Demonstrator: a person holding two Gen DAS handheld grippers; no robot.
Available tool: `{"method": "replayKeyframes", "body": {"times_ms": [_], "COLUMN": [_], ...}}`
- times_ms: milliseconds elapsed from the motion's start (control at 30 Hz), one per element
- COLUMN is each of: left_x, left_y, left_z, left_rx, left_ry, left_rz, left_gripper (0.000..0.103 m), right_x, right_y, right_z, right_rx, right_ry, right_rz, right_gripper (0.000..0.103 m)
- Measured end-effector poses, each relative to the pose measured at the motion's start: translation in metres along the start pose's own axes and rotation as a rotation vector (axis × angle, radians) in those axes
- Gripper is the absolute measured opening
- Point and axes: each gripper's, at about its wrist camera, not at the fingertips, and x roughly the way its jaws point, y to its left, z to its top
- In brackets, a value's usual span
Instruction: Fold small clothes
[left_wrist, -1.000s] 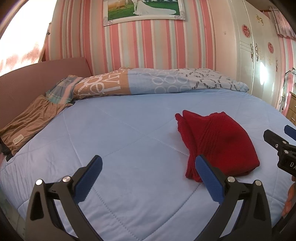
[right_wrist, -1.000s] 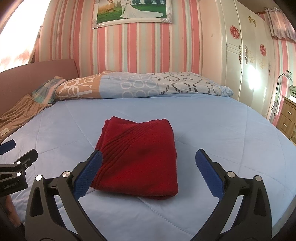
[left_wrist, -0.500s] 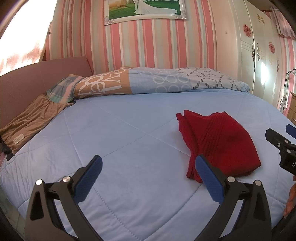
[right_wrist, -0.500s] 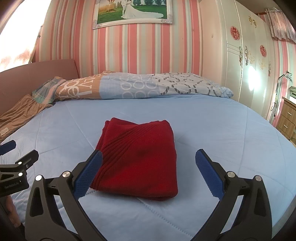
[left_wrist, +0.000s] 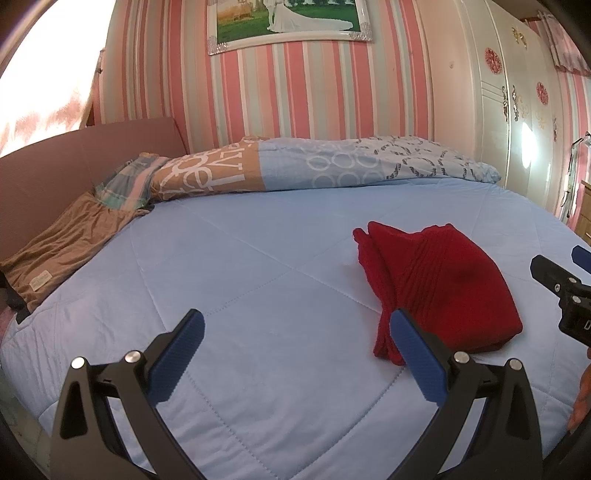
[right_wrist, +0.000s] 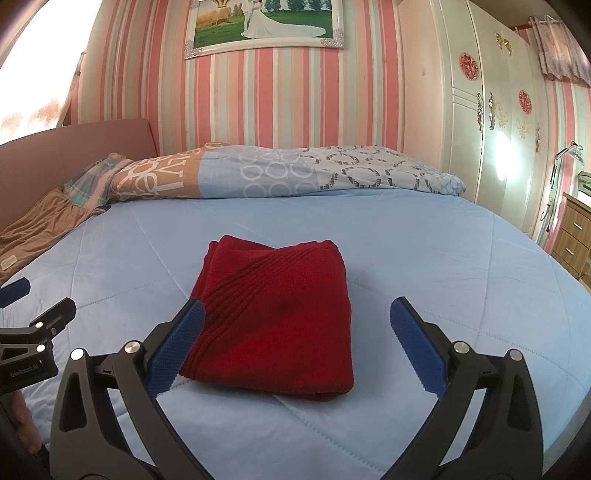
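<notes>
Both claws (left_wrist: 297, 354) (right_wrist: 297, 350) released; only right view shows dresser (right_wrist: 574, 236) beyond folded red garment (right_wrist: 273, 325).

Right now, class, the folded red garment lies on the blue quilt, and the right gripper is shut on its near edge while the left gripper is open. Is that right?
Not quite. The right gripper is open, not shut: the right wrist view shows its fingers spread apart over the red garment, gripping nothing. The garment does lie folded on the blue quilt, and the left gripper is open.

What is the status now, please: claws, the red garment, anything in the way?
Left claw open, empty. Right claw open, empty. Red garment folded, flat on blue quilt. Nothing in the way.
</notes>
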Motion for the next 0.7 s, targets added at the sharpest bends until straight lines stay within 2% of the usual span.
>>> {"method": "replayKeyframes", "body": {"times_ms": [700], "left_x": [-0.0010], "left_y": [0.0055], "left_z": [0.0041], "left_rx": [-0.026], "left_ry": [0.011], "left_rz": [-0.016], "left_gripper": [0.101], "right_x": [0.0010], "right_y": [-0.0015], "right_z": [0.0011], "right_rx": [0.004], "right_ry": [0.000], "right_rz": [-0.002], "right_gripper": [0.100]}}
